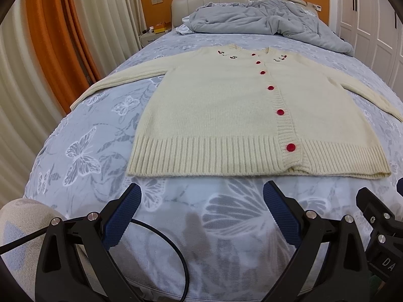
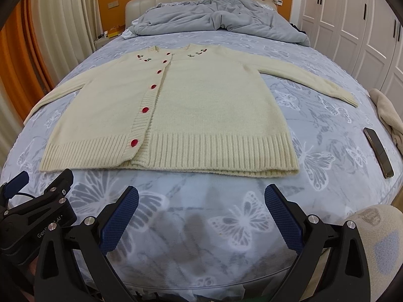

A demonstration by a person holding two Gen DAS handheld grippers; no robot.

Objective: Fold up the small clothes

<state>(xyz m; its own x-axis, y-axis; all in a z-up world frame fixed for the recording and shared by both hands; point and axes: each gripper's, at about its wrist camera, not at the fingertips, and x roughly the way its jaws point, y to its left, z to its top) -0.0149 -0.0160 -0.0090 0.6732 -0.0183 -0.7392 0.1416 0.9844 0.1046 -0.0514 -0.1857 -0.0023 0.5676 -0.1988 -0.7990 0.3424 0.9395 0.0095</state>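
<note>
a cream knit cardigan (image 1: 226, 115) lies flat and face up on a bed (image 1: 88, 130) covered by a pale blue sheet printed with white butterflies. the front is closed, and 6 red buttons (image 1: 280, 112) run in a line from the collar to the ribbed hem. small embroidered motifs sit on both sides of the neckline. both sleeves are spread outward, 1 toward each side edge of the bed. the hem faces the cameras and the collar points toward the headboard (image 1: 214, 0).

the left gripper (image 1: 202, 196) hangs above bare sheet just short of the hem. its jaws stand wide apart and hold nothing. a black cable (image 1: 176, 246) loops beneath it.

the right gripper (image 2: 201, 198) takes the same posture in front of the hem, near the cardigan's right half. its jaws are also spread wide and empty. neither gripper touches the garment.

a crumpled grey duvet (image 2: 214, 17) is bunched at the head of the bed, well apart from the cardigan. in the right wrist view, a dark phone (image 2: 378, 152) lies on the sheet near the right edge, beside a beige cloth (image 2: 388, 113). white wardrobe doors (image 2: 352, 25) line the right wall; orange and cream curtains (image 1: 63, 37) hang on the left.
</note>
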